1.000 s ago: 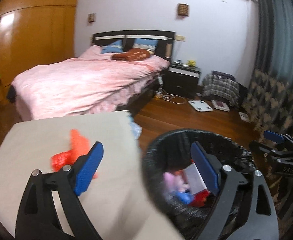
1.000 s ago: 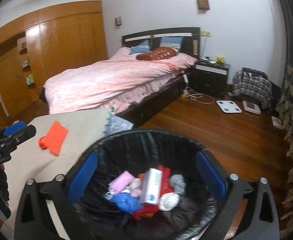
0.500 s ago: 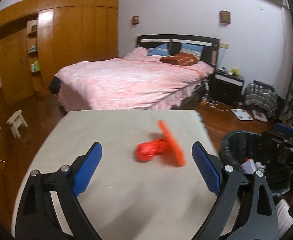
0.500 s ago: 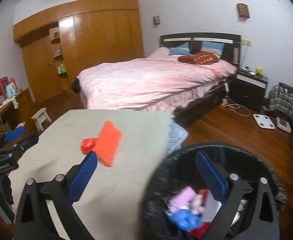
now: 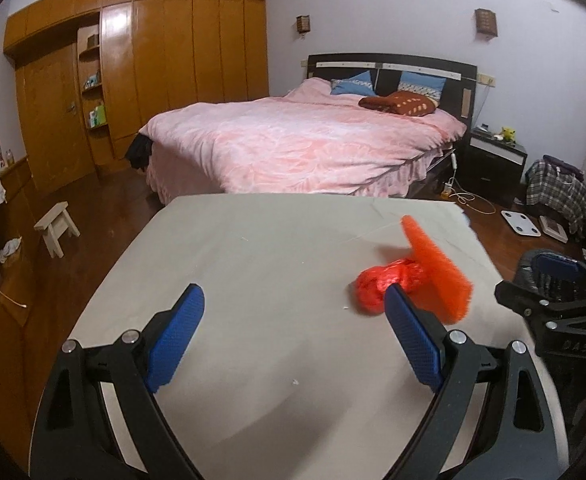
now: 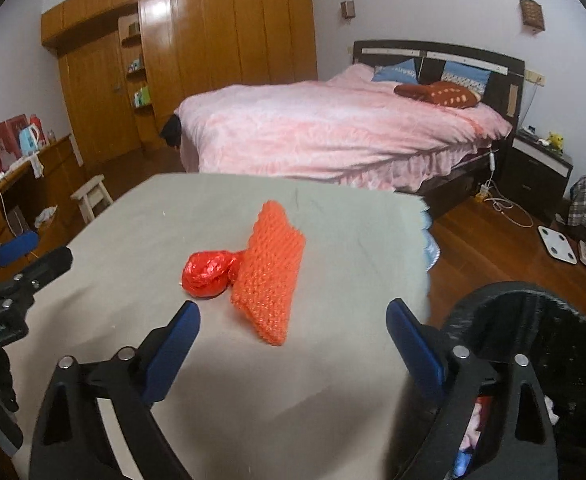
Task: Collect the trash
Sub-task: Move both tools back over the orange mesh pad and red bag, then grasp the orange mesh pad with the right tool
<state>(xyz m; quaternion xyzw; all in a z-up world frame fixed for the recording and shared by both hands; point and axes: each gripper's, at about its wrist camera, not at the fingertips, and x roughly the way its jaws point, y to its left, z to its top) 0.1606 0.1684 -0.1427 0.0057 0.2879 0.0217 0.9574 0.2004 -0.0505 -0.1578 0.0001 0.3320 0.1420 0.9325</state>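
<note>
An orange foam net sleeve (image 6: 269,272) lies on the grey-covered table (image 6: 133,240), with a crumpled red plastic ball (image 6: 207,274) touching its left side. Both also show in the left wrist view, the sleeve (image 5: 437,268) and the ball (image 5: 381,284). My right gripper (image 6: 293,344) is open and empty, just short of the sleeve. My left gripper (image 5: 293,328) is open and empty, with the ball beside its right finger. The black-bagged trash bin (image 6: 533,344) stands off the table's right edge, holding several scraps.
A pink bed (image 5: 305,148) stands behind the table. A wooden wardrobe (image 5: 153,68) fills the left wall. A small stool (image 5: 57,228) sits on the floor at left. A nightstand (image 5: 497,164), a scale (image 5: 521,222) and clothes lie at right.
Both grippers have swung left, from over the bin to over the table. The sleeve and ball now lie nearer and more central in the right wrist view. Both stay open.
</note>
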